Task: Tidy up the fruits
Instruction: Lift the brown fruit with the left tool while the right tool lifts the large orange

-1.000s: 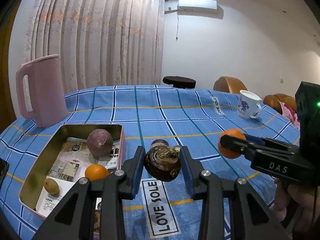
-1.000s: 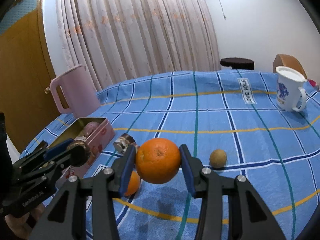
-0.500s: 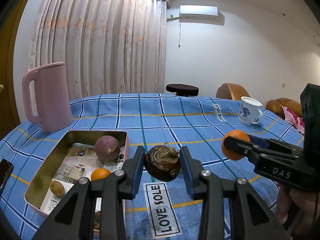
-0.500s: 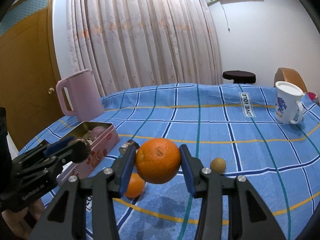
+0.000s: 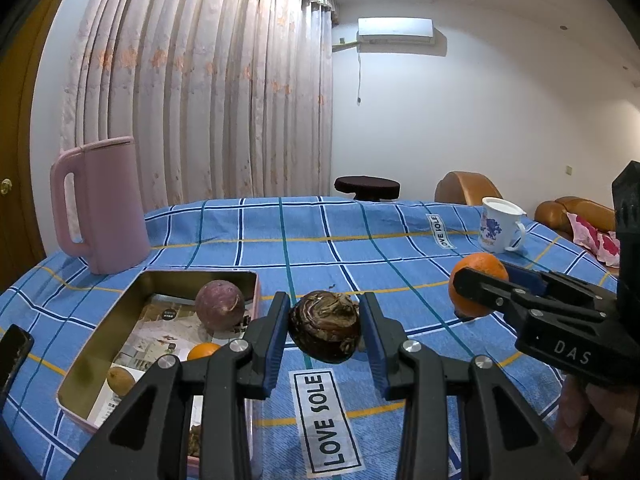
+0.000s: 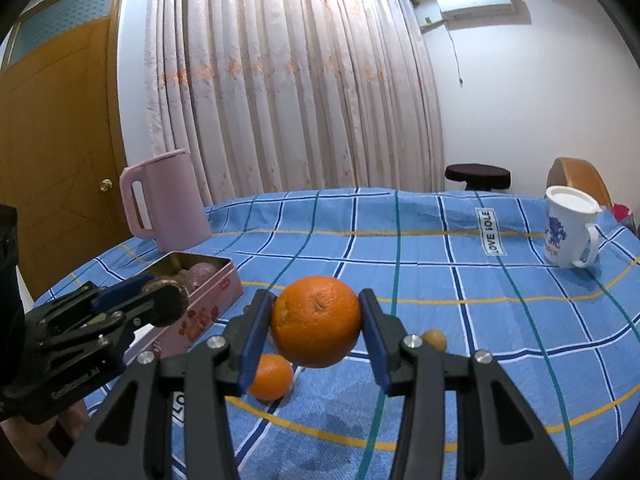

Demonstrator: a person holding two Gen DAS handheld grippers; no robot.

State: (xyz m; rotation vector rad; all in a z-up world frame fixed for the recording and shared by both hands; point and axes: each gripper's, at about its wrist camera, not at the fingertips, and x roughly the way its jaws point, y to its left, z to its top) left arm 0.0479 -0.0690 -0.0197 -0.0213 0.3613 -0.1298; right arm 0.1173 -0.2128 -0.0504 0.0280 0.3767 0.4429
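Left gripper point(image 5: 324, 330) clamps a dark, glossy, scaly-skinned round fruit point(image 5: 325, 331), lifted above the checked blue cloth point(image 5: 360, 248) just right of the open rectangular metal tin point(image 5: 100, 336). Right gripper point(image 6: 317, 322) pinches a dimpled large orange point(image 6: 316, 321) above the cloth. In the paper-lined tin: a matte purple round fruit point(image 5: 219, 306), a small orange point(image 5: 203, 351), a smooth tan oval fruit point(image 5: 121, 380).

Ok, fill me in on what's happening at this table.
A person is sorting fruit with two handheld grippers. The left gripper holds a dark brown fruit in the air beside the open tin, which already contains a purple fruit, a small orange and a small brown one. The right gripper holds a large orange. A smaller orange and a little brown fruit lie on the tablecloth.
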